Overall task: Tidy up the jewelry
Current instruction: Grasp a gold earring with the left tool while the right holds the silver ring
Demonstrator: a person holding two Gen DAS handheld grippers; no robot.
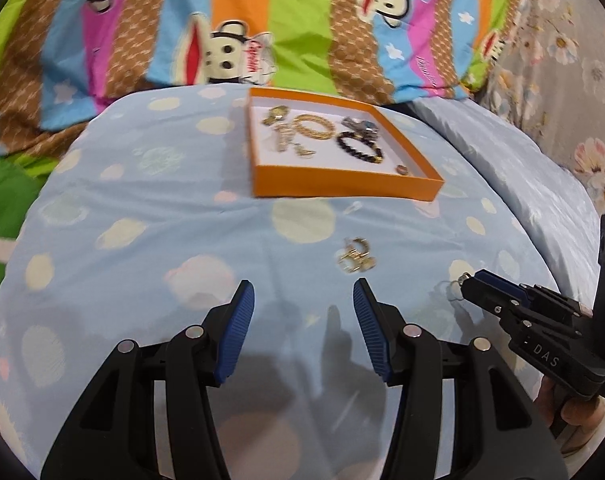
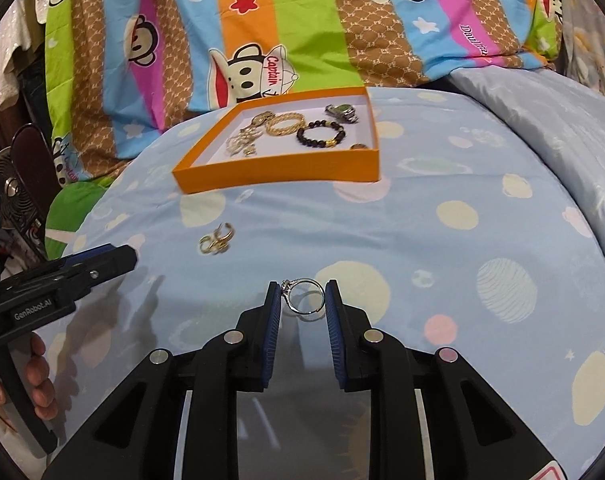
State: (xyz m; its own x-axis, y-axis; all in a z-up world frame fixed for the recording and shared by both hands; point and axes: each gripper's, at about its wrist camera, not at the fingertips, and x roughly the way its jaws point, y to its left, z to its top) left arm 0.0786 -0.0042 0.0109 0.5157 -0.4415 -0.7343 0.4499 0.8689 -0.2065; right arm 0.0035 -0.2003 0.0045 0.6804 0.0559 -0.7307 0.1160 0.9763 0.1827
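Your right gripper [image 2: 302,300] pinches a silver ring [image 2: 305,296]; your left gripper [image 1: 304,320] stands half open, empty. Gold rings [image 1: 356,256] lie at its 12 o'clock. Beyond, the orange box [image 1: 342,186] already holds several pieces; two items remain.

Bright, even light; soft shadows beneath the jaws (slight motion blur, fisheye-bent edges).

A silver ring [image 2: 304,296] is held upright between blue pads; gold rings [image 2: 216,239] lie clustered on the cloth, remaining jewelry placed in the orange tray [image 2: 278,174]
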